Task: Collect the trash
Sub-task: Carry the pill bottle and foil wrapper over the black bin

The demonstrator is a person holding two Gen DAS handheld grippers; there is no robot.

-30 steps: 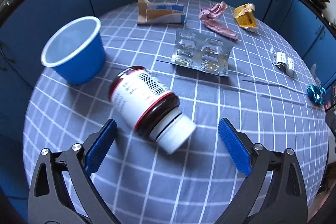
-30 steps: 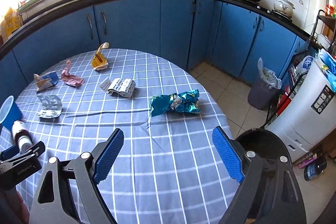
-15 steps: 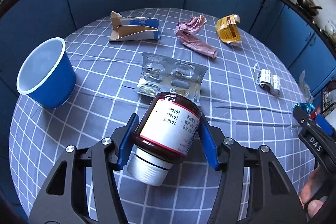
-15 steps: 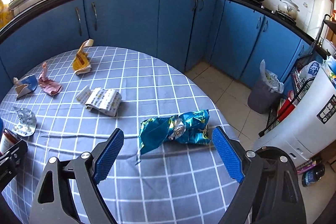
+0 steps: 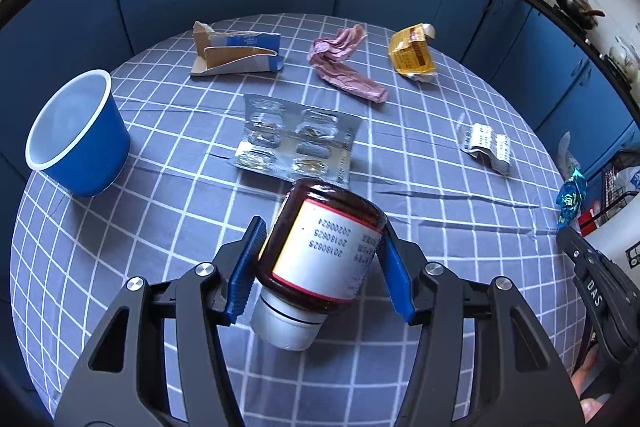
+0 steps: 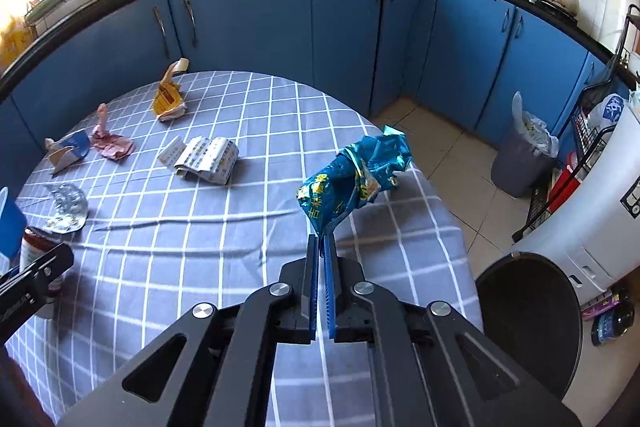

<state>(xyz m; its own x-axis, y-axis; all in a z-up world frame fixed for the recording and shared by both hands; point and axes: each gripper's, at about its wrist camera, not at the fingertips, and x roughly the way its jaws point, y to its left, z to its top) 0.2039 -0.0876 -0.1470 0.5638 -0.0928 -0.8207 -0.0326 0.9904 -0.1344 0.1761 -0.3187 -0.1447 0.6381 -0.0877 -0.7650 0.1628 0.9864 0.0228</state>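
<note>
Gripping one brown medicine bottle [image 5: 324, 251], the left gripper [image 5: 320, 267] has both blue pads pressed on the bottle's sides, bottle lifted off the round table [image 5: 440, 227] and tilted, white cap toward the camera, white label with red border and printed digits showing. The right gripper [image 6: 322, 255] is clenched, pads together on the bottom edge of one teal foil snack wrapper [image 6: 356, 179], which sticks up crumpled above the fingertips, clear of the checked cloth near the table's right edge. Left on the table, counted: one blue cup [image 5: 78, 143] with white inside, upright; one silver blister pack [image 5: 296, 143], just beyond the bottle; one torn blue-and-white carton [image 5: 236, 55]; one crumpled pink wrapper [image 5: 344, 63]; one yellow packet [image 5: 412, 55]; one folded printed leaflet or pill strip [image 6: 208, 159], which it is cannot be told. Six loose items on the cloth, two held. One black round bin [image 6: 528, 323] sits low beside the table at right; one grey lined bin [image 6: 520, 155] stands on the tiled floor by the blue cabinets [image 6: 248, 27]. Two grippers, both occupied.
</note>
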